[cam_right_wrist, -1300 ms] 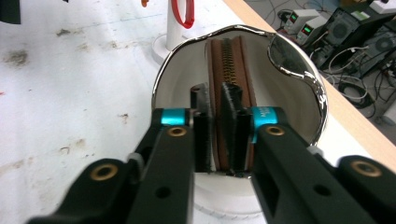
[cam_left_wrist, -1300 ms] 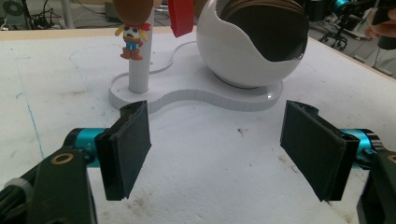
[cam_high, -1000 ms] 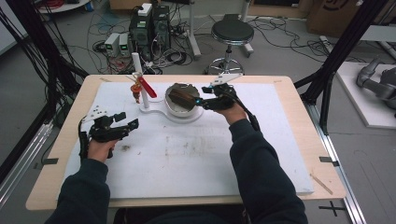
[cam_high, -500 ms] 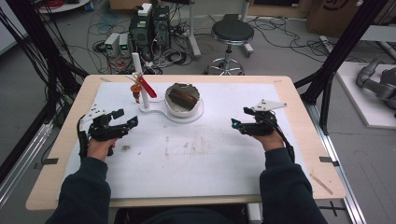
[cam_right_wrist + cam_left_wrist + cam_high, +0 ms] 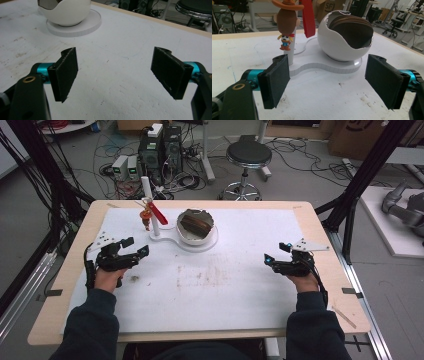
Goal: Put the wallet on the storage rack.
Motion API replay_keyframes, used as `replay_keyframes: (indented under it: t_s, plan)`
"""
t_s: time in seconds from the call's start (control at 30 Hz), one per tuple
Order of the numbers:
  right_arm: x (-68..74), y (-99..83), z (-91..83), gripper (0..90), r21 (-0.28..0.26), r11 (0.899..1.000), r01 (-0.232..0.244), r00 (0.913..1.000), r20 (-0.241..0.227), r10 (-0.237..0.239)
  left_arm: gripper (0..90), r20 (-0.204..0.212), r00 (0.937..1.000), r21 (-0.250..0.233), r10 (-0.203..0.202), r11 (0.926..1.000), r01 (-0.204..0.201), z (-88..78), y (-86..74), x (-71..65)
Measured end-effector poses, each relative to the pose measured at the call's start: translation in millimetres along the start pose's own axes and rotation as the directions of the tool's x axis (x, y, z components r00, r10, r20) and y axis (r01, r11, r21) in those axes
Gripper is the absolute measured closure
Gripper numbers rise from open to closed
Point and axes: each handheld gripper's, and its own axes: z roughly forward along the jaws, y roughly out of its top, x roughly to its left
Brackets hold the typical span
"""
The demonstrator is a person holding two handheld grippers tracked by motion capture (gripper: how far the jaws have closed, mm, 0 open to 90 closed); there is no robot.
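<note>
Apparently the work is all but finished. A brown zipped pouch [image 5: 196, 224] lies inside the white egg-shaped shell bowl [image 5: 195, 233], which sits on a white flat stand [image 5: 176, 240] near the middle of the table's far edge. On the same stand rises a thin white post [image 5: 151, 205] with a red strap [image 5: 156, 213] and a small cowboy-hatted toy figure [image 5: 145, 216] hanging from it; the left gripper view shows the figure [image 5: 287, 21] close beside the post.

Both tools are off the bowl. The left gripper [image 5: 134, 254] rests toward the left edge of the white table sheet [image 5: 225, 295], its jaws wide apart with nothing between them. The right gripper [image 5: 272, 261] is well apart from the bowl, near the right edge; its jaws have just been opening and now stand wide, with only bare sheet between them in the right gripper view.

Judging by this, the pouch is placed and released, and little seems left beyond resting the hands.
</note>
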Motion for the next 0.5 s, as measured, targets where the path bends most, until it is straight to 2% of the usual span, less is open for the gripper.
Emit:
replay_keyframes:
  t_s: [0.33, 0.5]
  plan:
    - [4.3, 1.2, 1.7, 22.1, -0.005, 1.000, 0.026, 0.9994, 0.025, -0.026, 19.8, 0.013, 0.9999, 0.002, 0.007, 1.0000, -0.007, -1.9, 0.2, -3.5]
    - [3.1, 1.0, 2.6, 22.1, 0.000, 1.000, 0.021, 0.9994, 0.029, -0.021, 19.8, 0.012, 0.9999, 0.006, 0.009, 0.9999, -0.009, -2.0, -0.3, -4.2]
